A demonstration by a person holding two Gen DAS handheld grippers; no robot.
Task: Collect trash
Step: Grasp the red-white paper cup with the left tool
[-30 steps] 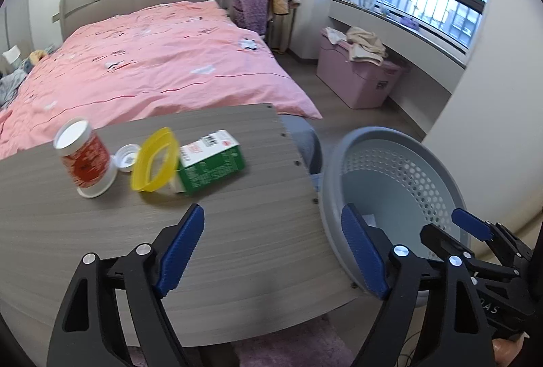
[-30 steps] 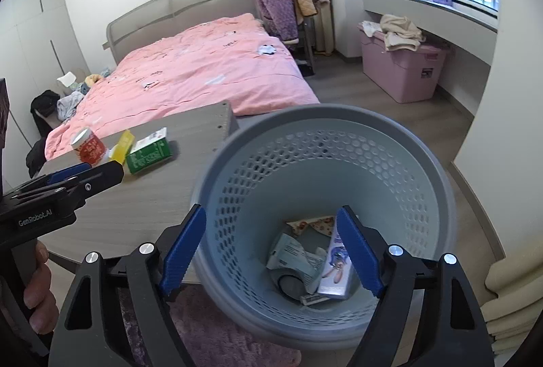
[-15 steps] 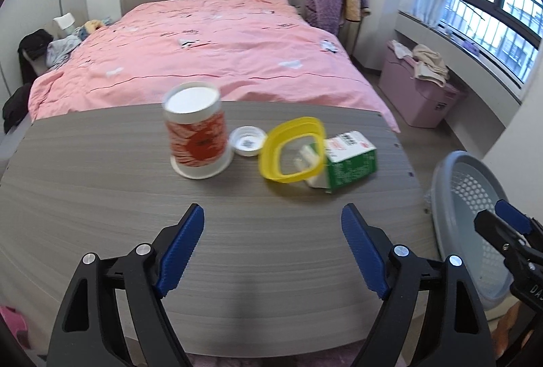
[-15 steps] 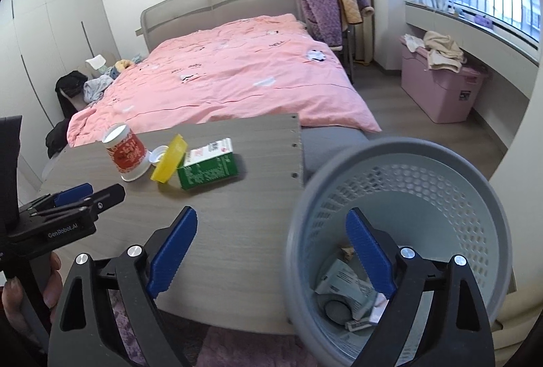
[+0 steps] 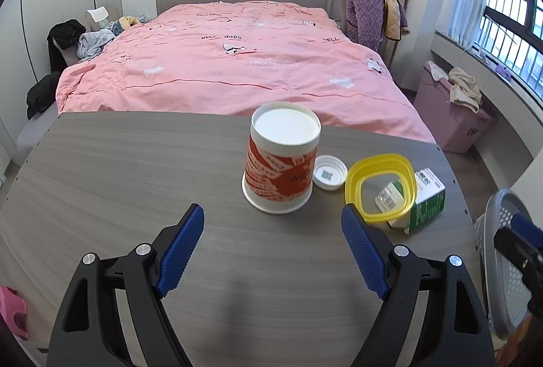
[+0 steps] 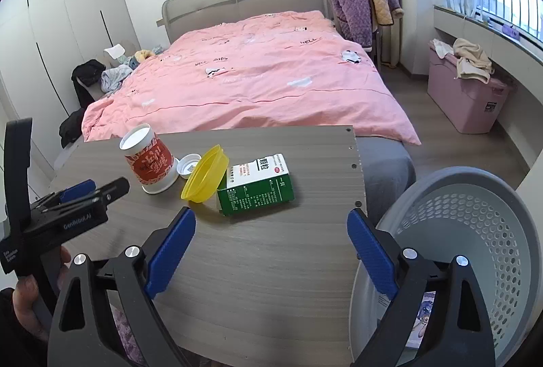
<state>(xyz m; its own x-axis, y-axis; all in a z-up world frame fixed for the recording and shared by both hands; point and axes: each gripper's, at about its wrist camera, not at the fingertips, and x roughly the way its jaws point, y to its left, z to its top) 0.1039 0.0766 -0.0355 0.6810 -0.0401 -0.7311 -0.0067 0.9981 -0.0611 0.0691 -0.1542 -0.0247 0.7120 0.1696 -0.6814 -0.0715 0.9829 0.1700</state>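
On the grey wooden table (image 5: 118,170) stand a red-and-white paper cup (image 5: 281,163), a small white cap (image 5: 329,177), a yellow plastic bowl on its side (image 5: 381,187) and a green-and-white carton (image 5: 426,200). My left gripper (image 5: 273,244) is open and empty, just short of the cup. My right gripper (image 6: 271,251) is open and empty over the table's near edge, short of the carton (image 6: 258,185) and bowl (image 6: 205,178). The grey perforated bin (image 6: 475,248) stands right of the table and holds paper trash.
A bed with a pink duvet (image 5: 230,61) lies behind the table. A pink storage box (image 6: 468,102) with clothes sits under the window. A chair draped with purple clothing (image 6: 353,7) stands beside the bed. The left gripper shows in the right wrist view (image 6: 64,207).
Both grippers have swung left, away from the bin and toward the items on the table. The left one now faces the cup; the right one now faces the carton. Both stay open.
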